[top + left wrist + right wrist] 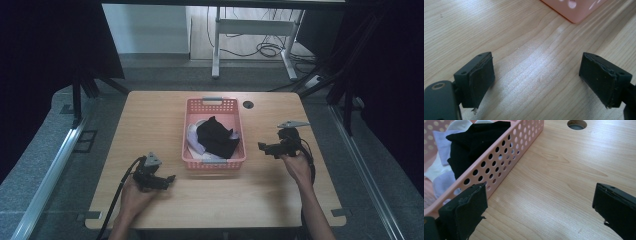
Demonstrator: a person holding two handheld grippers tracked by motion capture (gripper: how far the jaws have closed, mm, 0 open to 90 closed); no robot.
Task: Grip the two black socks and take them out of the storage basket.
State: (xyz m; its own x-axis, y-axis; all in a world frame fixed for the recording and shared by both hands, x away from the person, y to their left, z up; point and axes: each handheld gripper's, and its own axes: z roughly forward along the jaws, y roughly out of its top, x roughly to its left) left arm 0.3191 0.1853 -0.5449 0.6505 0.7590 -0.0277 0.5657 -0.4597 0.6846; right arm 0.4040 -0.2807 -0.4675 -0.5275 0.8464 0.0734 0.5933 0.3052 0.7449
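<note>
Two grippers flank one basket, and I read that as a ready stance: the worktop is otherwise bare, so the pink basket set at its middle lies within easy reach of both my hands; it sits square to me, long side running away, which lets either gripper come in over a side wall. Inside it lies the laundry, a black garment heaped on top of pale cloths; the black piece rides highest, so I judge it the natural first pick. In the right gripper view the perforated wall stands just beside my left jaw, and the black garment humps above the rim; the pale cloths are tucked beneath it. My right gripper hovers near the basket's right wall, jaws spread wide with nothing between them, aimed towards the basket; that suits a reach over the rim. My left gripper sits lower, near the basket's near-left corner, apart from it; its jaws also stand wide and empty over bare wood, with the basket corner at the top of its view. A round cable hole lies beyond the basket.
</note>
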